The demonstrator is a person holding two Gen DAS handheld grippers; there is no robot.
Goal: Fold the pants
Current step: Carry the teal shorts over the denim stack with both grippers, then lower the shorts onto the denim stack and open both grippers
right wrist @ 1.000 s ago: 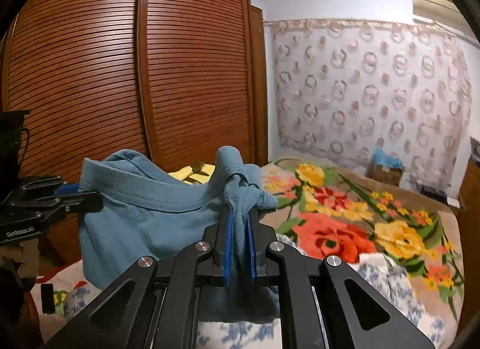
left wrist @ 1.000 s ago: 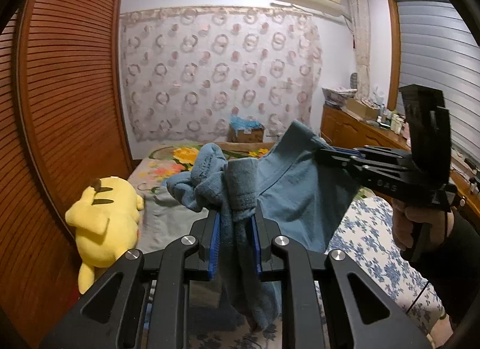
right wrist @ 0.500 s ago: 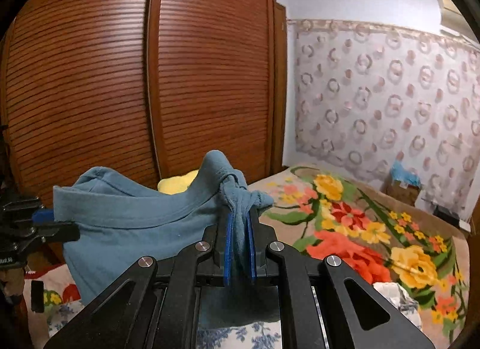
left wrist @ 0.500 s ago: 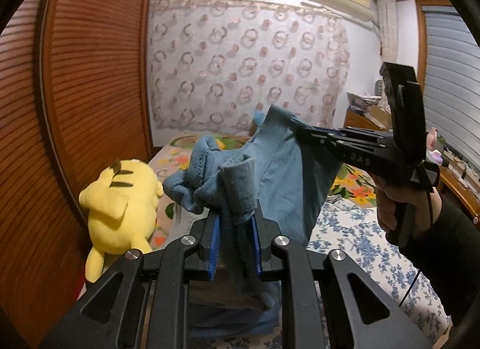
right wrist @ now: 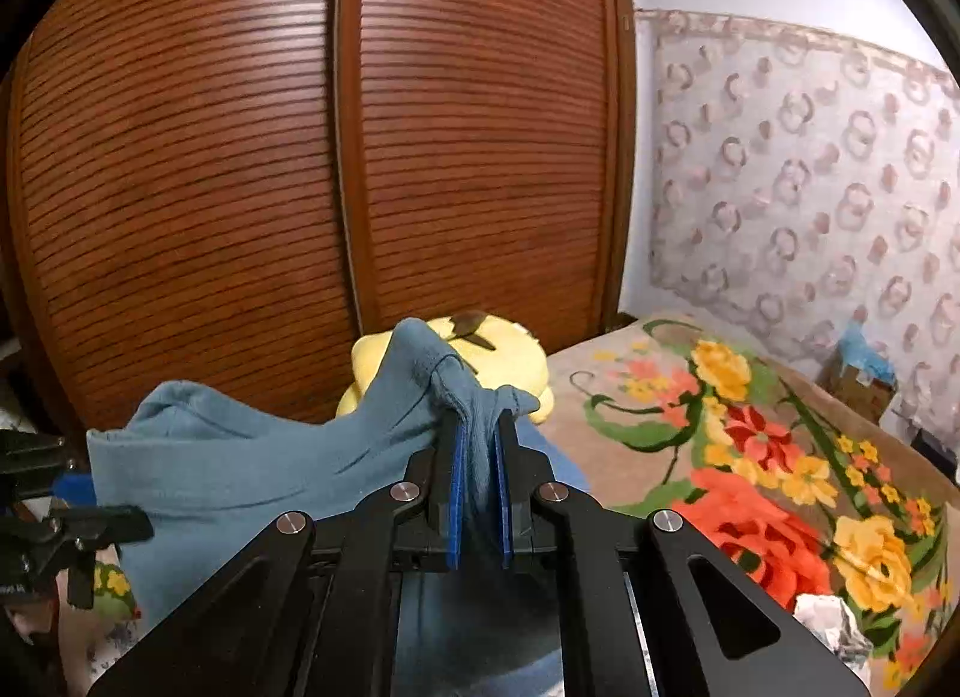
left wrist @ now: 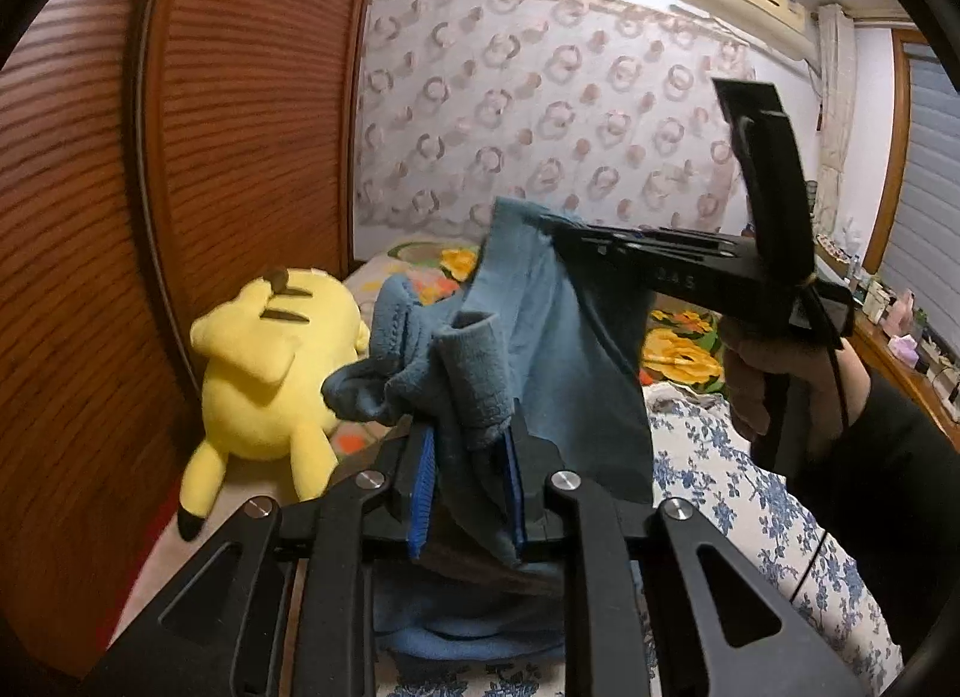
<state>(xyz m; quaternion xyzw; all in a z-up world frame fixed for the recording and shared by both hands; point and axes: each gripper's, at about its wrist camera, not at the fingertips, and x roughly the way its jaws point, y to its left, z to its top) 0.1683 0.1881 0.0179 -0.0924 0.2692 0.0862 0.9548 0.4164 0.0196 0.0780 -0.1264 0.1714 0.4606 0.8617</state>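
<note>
1. A bed with a floral blanket point(right wrist: 750, 493) and a blue-flowered white sheet point(left wrist: 720, 493) lies below both tools.
2. The blue-grey soft cotton pants point(left wrist: 558, 373) hang in the air above it, stretched between the two tongs.
3. A yellow plush toy point(left wrist: 264, 373) lies by the wooden wardrobe.
4. The left gripper point(left wrist: 468, 475) pinches a bunched wad of pants fabric, jaws narrowly apart.
5. The right gripper point(right wrist: 477, 469) clamps another edge, nearly closed.

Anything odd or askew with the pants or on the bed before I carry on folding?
Mostly fine. Both grippers are shut on the blue pants, but the left gripper holds a bunched, twisted wad rather than a flat edge. A yellow plush toy lies on the bed close by.
</note>
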